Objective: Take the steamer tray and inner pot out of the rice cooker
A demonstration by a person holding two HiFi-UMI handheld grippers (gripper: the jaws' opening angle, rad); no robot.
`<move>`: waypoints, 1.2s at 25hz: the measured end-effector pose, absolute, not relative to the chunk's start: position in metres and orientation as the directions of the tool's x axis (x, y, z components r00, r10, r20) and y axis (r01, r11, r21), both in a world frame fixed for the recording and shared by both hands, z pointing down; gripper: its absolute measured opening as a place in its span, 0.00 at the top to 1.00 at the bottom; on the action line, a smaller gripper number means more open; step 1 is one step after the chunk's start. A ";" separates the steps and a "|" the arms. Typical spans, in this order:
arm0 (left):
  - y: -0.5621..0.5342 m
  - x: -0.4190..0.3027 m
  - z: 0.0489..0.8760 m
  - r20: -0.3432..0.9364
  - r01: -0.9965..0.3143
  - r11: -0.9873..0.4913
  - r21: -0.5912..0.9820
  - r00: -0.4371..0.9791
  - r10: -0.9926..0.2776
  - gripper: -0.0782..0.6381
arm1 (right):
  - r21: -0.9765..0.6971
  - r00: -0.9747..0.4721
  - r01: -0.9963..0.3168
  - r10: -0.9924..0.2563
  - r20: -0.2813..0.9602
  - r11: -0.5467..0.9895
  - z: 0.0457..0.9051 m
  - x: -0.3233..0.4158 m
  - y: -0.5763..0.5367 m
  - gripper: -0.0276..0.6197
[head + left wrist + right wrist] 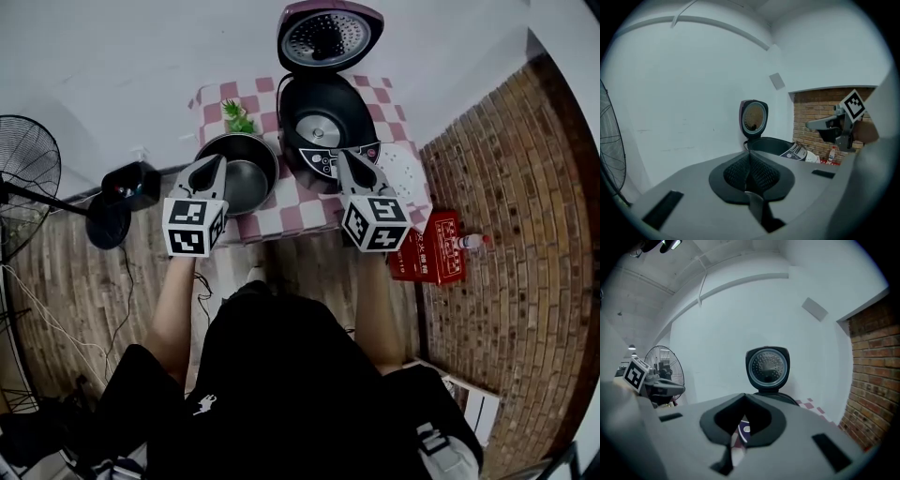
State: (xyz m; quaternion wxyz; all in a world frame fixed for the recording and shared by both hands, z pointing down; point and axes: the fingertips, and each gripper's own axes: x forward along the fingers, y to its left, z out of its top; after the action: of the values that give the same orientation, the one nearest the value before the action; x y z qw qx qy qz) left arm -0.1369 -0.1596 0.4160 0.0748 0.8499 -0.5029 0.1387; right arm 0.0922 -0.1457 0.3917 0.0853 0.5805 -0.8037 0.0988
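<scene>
Stock as it lies, largest item first:

1. Table (300, 214), checked top. It lies below and ahead of both your grippers and carries everything listed here.
2. Rice cooker (328, 112). It stands ahead, between the lines of your two grippers, with its lid (328, 37) up and its cavity bare (neither pot nor tray inside).
3. Inner pot (253, 173). It sits upright and empty on the table just ahead of your left gripper, to the cooker's left.
4. Steamer tray (405, 178). It lies flat on the table just to the outer side of your right gripper.
5. Left gripper (218, 161). Its jaws are pressed together on nothing, and its tips overlap the pot's near rim in the head view.
6. Right gripper (342, 153). Its jaws are likewise closed and empty, with the tips at the cooker's front.
7. Plant (239, 117). It stands beyond the pot, well ahead of your left gripper.

Judgement: both pieces look to be out, so only clearing away remains. Draw each gripper straight towards yourself, keeping the left above the pot's rim so it cannot tip, and the right off the tray's edge
</scene>
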 end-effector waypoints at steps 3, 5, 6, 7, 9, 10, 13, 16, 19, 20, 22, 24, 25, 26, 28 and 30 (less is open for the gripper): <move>-0.138 -0.121 0.407 0.291 -0.881 -0.473 0.012 0.456 -0.841 0.89 | -0.053 -0.339 -0.940 -0.911 0.237 0.336 0.381 0.106 -0.131 0.95; -0.124 -0.113 0.402 0.275 -0.883 -0.468 0.016 0.454 -0.847 0.89 | -0.042 -0.353 -0.935 -0.906 0.233 0.353 0.377 0.112 -0.116 0.95; -0.117 -0.108 0.399 0.265 -0.883 -0.469 0.012 0.455 -0.850 0.89 | -0.037 -0.357 -0.933 -0.905 0.234 0.358 0.377 0.115 -0.108 0.95; -0.109 -0.104 0.397 0.254 -0.882 -0.471 0.007 0.457 -0.853 0.89 | -0.030 -0.356 -0.933 -0.904 0.237 0.360 0.377 0.117 -0.100 0.95; -0.094 -0.096 0.394 0.234 -0.878 -0.479 -0.006 0.465 -0.854 0.89 | -0.005 -0.352 -0.932 -0.902 0.249 0.362 0.380 0.120 -0.084 0.95; -0.086 -0.093 0.393 0.230 -0.876 -0.483 -0.010 0.468 -0.853 0.89 | 0.005 -0.354 -0.930 -0.901 0.253 0.367 0.381 0.119 -0.076 0.95; -0.064 -0.090 0.394 0.229 -0.878 -0.479 -0.016 0.463 -0.856 0.89 | -0.007 -0.372 -0.924 -0.894 0.248 0.382 0.384 0.118 -0.057 0.95; -0.044 -0.089 0.393 0.227 -0.881 -0.473 -0.030 0.455 -0.861 0.89 | -0.025 -0.382 -0.922 -0.893 0.240 0.387 0.386 0.120 -0.042 0.95; -0.027 -0.086 0.391 0.225 -0.876 -0.482 -0.034 0.463 -0.857 0.89 | -0.033 -0.387 -0.920 -0.892 0.236 0.390 0.386 0.121 -0.025 0.95; -0.023 -0.085 0.390 0.224 -0.872 -0.489 -0.030 0.471 -0.853 0.89 | -0.034 -0.385 -0.921 -0.893 0.234 0.388 0.385 0.122 -0.021 0.95; -0.019 -0.083 0.389 0.222 -0.862 -0.507 -0.019 0.491 -0.843 0.89 | -0.031 -0.374 -0.926 -0.898 0.232 0.377 0.383 0.122 -0.013 0.95; -0.018 -0.079 0.387 0.214 -0.847 -0.531 -0.016 0.516 -0.830 0.89 | -0.023 -0.350 -0.935 -0.908 0.230 0.355 0.381 0.124 -0.007 0.95; -0.018 -0.077 0.386 0.208 -0.839 -0.544 -0.018 0.529 -0.823 0.89 | -0.017 -0.334 -0.940 -0.914 0.230 0.340 0.380 0.125 -0.004 0.95; -0.019 -0.076 0.385 0.201 -0.830 -0.558 -0.022 0.543 -0.815 0.89 | -0.010 -0.317 -0.946 -0.920 0.229 0.323 0.379 0.126 -0.001 0.95; -0.021 -0.074 0.384 0.187 -0.811 -0.584 -0.026 0.570 -0.800 0.89 | -0.001 -0.279 -0.958 -0.933 0.227 0.286 0.377 0.128 0.003 0.95; -0.025 -0.075 0.381 0.175 -0.790 -0.612 -0.024 0.600 -0.781 0.89 | 0.004 -0.238 -0.970 -0.946 0.220 0.245 0.373 0.127 0.006 0.95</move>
State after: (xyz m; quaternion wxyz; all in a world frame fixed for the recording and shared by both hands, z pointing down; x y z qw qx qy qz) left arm -0.0751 -0.0248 0.3812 0.0281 0.8939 -0.4393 0.0843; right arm 0.1268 0.0056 0.3728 0.0888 0.6109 -0.7839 0.0664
